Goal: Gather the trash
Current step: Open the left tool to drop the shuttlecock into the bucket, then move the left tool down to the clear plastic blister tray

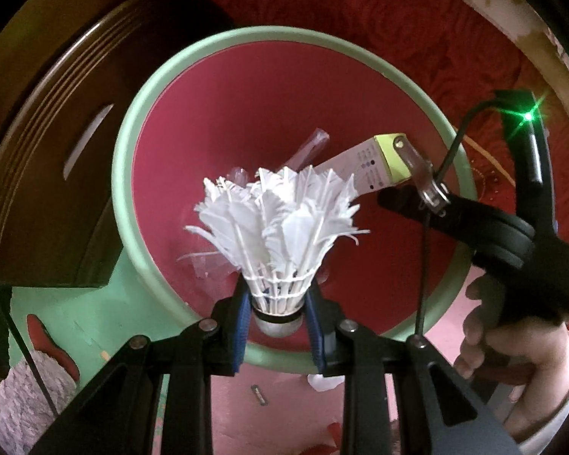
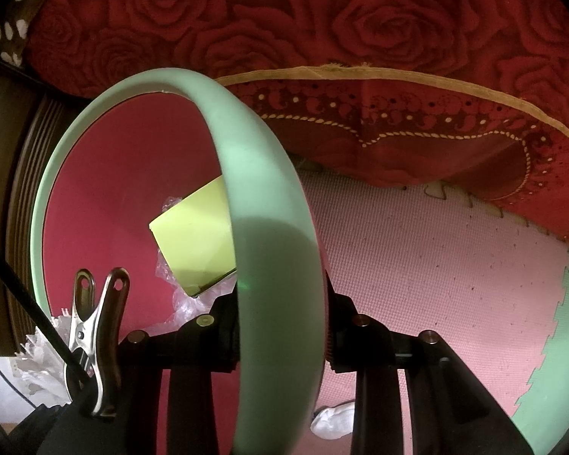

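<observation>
we held a claw in each hand over the foam floor mat (image 2: 417, 250), pink with a green piece beside it. our left claw (image 1: 277, 303) was clamped on a white feather shuttlecock (image 1: 277, 227), its blue pads (image 1: 242, 322) pressing the cork base from both sides while the feathers fanned out toward the bin. the shuttlecock hung just above the open mouth of the bin (image 1: 132, 174), a round bucket with a pale green rim and a dark pink inside. down in the bin lay a yellow-green and white box (image 1: 375, 167) and some crumpled clear plastic (image 1: 311, 148); from the right wrist view the same box (image 2: 193, 239) sat on clear wrap near the bottom. our right claw (image 2: 280, 326) was closed on the bin's rim (image 2: 261, 197), one finger inside the wall and one outside, tipping the mouth toward the left claw. in the left wrist view we saw the right hand (image 1: 512, 352) gripping its black handle at the far rim, with a metal clip (image 1: 428, 185) on its cable and a green light (image 1: 529, 115) shining. a small white scrap (image 2: 334, 421) lay on the mat just beside the bin, and a little dark strip (image 1: 259, 394) lay near it. a red rose-patterned cover (image 2: 322, 30) hung down behind the bin.
</observation>
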